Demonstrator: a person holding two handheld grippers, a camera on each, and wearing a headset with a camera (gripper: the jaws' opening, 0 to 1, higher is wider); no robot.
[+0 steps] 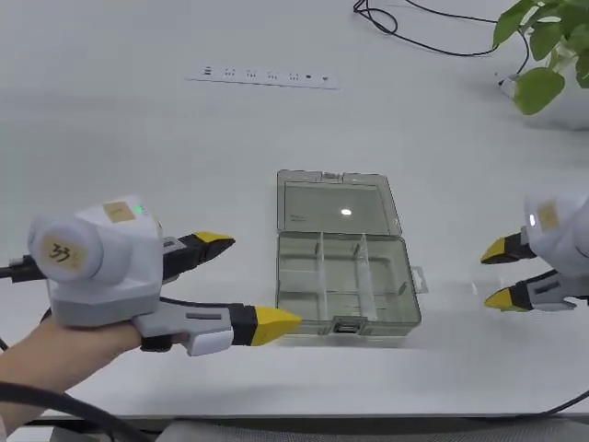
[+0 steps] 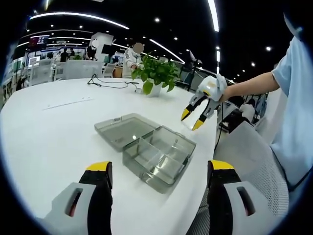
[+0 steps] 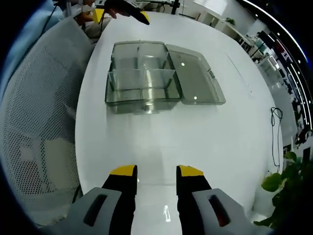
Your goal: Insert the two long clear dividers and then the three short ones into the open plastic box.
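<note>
The clear plastic box (image 1: 405, 308) lies open mid-table, its lid (image 1: 336, 204) folded flat behind it. Clear dividers (image 1: 320, 267) stand inside and split it into compartments. My left gripper (image 1: 247, 281) hovers just left of the box, open, with nothing between its yellow fingertips. My right gripper (image 1: 496, 274) is to the right of the box, a little apart from it, also open and holding nothing. In the left gripper view the box (image 2: 159, 156) sits ahead of the left gripper (image 2: 161, 166), with the right gripper (image 2: 191, 119) beyond it. The right gripper view has the box (image 3: 142, 85) ahead of the right gripper (image 3: 156, 171).
A white power strip (image 1: 262, 76) lies far back on the table, with a black cable (image 1: 414, 23) and a potted plant (image 1: 543, 46) at the back right. The table's front edge (image 1: 368, 401) runs just below the box. A mesh chair (image 3: 44, 98) stands beside the table.
</note>
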